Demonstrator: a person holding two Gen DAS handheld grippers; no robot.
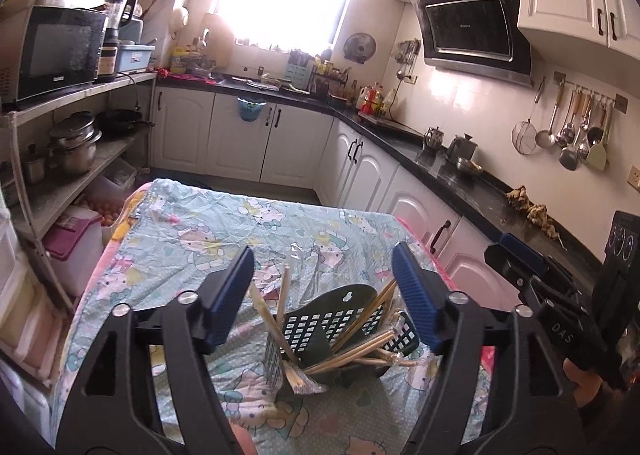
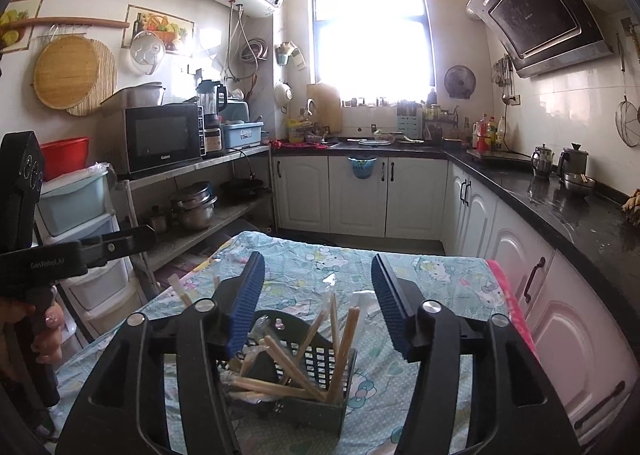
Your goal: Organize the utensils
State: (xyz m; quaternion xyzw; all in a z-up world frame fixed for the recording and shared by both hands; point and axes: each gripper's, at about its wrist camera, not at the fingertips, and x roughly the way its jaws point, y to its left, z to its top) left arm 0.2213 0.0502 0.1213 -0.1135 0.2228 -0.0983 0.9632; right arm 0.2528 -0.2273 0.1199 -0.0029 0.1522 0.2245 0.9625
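Note:
A dark green slotted utensil holder (image 1: 332,325) stands on a table with a cartoon-print cloth (image 1: 224,231). Several wrapped wooden chopsticks (image 1: 362,351) stick out of it and lean at angles. My left gripper (image 1: 324,299) is open and empty, held above and around the holder. The right wrist view shows the same holder (image 2: 316,399) with chopsticks (image 2: 298,373) in it, low between my open, empty right gripper (image 2: 318,303). The right gripper's body (image 1: 560,295) shows at the right of the left wrist view, and the left gripper's body (image 2: 44,259) at the left of the right wrist view.
A shelf rack (image 2: 192,175) with a microwave (image 2: 160,137) and pots stands left of the table. White cabinets under a black counter (image 2: 560,195) run along the back and right. Hanging ladles (image 1: 572,127) are on the right wall. Plastic drawers (image 2: 88,255) stand at the left.

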